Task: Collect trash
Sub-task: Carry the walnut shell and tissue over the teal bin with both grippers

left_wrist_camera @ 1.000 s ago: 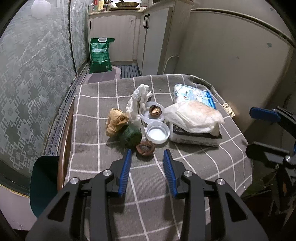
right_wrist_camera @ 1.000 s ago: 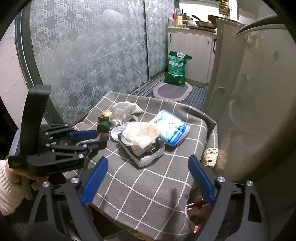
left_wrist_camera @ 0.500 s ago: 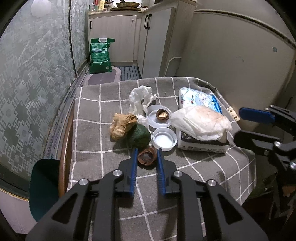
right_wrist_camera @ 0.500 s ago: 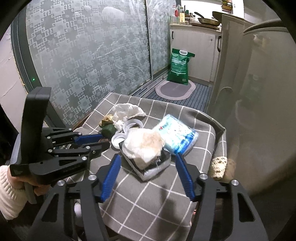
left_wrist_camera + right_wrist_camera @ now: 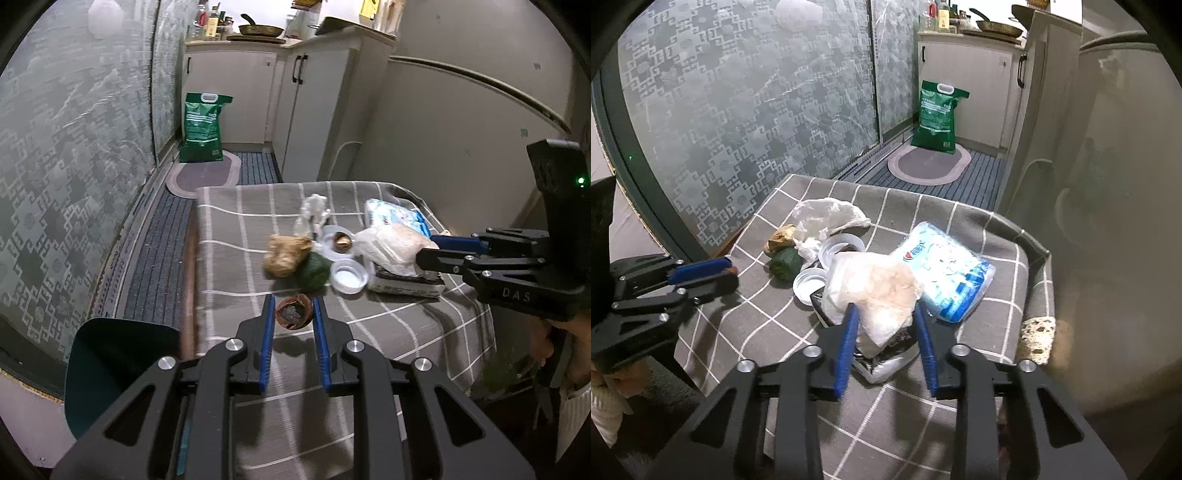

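Observation:
My left gripper [image 5: 294, 301] is shut on a small round brown shell [image 5: 293, 315] and holds it just above the grey checked tablecloth [image 5: 240, 229]; it also shows at the left of the right wrist view [image 5: 733, 272]. My right gripper [image 5: 885, 310] has its jaws closing around a crumpled white bag [image 5: 875, 288] that lies on a black food box [image 5: 886, 363], and both pads touch the bag. Behind lie a brown paper wad [image 5: 286, 254], a green ball [image 5: 314, 271], a white lid [image 5: 349, 277] and crumpled white plastic [image 5: 314, 214].
A blue-and-white tissue pack [image 5: 945, 277] lies by the box. A clear ring lid [image 5: 340, 242] holds a brown scrap. A teal chair [image 5: 110, 362] stands at the table's near left. A green sack [image 5: 203, 129] and a mat are on the floor behind.
My left gripper closed on the brown shell and raised it off the cloth. My right gripper came in over the food box and its wide jaws narrowed onto the white bag.

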{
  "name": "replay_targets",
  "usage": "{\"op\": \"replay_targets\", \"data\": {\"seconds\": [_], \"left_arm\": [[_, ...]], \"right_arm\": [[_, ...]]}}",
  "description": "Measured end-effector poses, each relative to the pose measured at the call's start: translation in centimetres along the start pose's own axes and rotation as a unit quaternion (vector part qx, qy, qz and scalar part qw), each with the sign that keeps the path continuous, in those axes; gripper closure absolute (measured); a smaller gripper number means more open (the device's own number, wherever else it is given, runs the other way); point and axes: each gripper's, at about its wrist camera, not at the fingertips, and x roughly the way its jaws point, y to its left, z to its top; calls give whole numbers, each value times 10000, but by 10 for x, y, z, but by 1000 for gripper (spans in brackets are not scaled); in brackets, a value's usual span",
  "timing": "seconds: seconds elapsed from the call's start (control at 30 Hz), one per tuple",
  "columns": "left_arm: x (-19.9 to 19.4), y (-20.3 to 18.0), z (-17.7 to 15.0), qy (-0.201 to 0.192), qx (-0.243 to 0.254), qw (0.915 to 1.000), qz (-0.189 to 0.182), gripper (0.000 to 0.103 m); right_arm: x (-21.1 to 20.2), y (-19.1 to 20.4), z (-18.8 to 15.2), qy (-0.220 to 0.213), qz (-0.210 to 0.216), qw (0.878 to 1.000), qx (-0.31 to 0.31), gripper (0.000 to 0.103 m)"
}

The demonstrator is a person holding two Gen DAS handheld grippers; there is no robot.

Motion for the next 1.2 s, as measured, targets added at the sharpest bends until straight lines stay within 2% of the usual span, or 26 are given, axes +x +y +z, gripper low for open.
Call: {"op": "replay_targets", "data": {"seconds": [0.1,0.5,0.8,1.2], "left_arm": [[-7,11,-2,-41,-18,10000,81,81],[-32,62,-19,-121,-223,9990,381,81],[-33,107,-37,-1,-475,9975,520,81],[-22,161,-71,396,-824,9937,650,81]], "right_arm": [[-5,6,3,-34,-108,9999,-77,90],[-41,32,27,-583,-333,9975,-223,91],[-39,91,49,-755,-54,9951,-638,91],[0,176,65,-467,382,9905,-1239,91]]}}
